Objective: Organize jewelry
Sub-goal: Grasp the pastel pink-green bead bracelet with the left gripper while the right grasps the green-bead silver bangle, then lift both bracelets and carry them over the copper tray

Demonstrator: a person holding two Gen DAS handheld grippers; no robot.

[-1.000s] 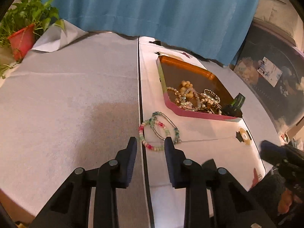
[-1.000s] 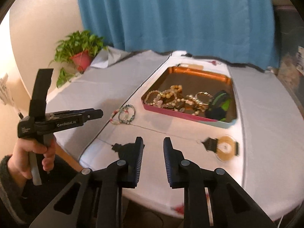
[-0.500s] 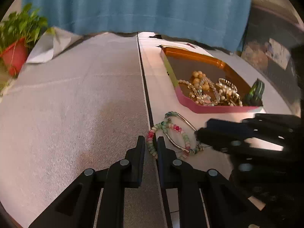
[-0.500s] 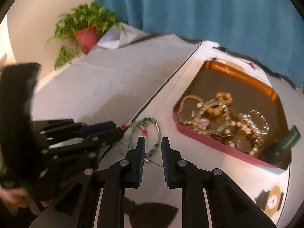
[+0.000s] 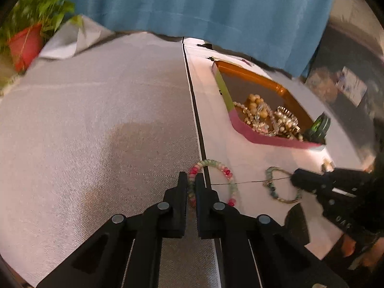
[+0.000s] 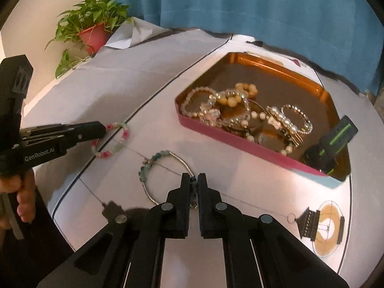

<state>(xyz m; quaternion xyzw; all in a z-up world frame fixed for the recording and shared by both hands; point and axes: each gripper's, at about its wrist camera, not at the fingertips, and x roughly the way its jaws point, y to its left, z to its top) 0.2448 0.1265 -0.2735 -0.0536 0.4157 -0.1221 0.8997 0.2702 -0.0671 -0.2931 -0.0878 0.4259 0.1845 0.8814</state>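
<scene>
both grippers have dropped onto the bracelets: left gripper (image 5: 191, 187) is pinching the pink-green beaded bracelet (image 5: 224, 171), right gripper (image 6: 193, 183) is clamping the silver bangle (image 6: 178, 159), readying both for the tray (image 6: 240, 141).

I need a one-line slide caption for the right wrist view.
Right gripper shut on a silver bangle with green beads, beside a pink-sided tray of jewelry.
</scene>
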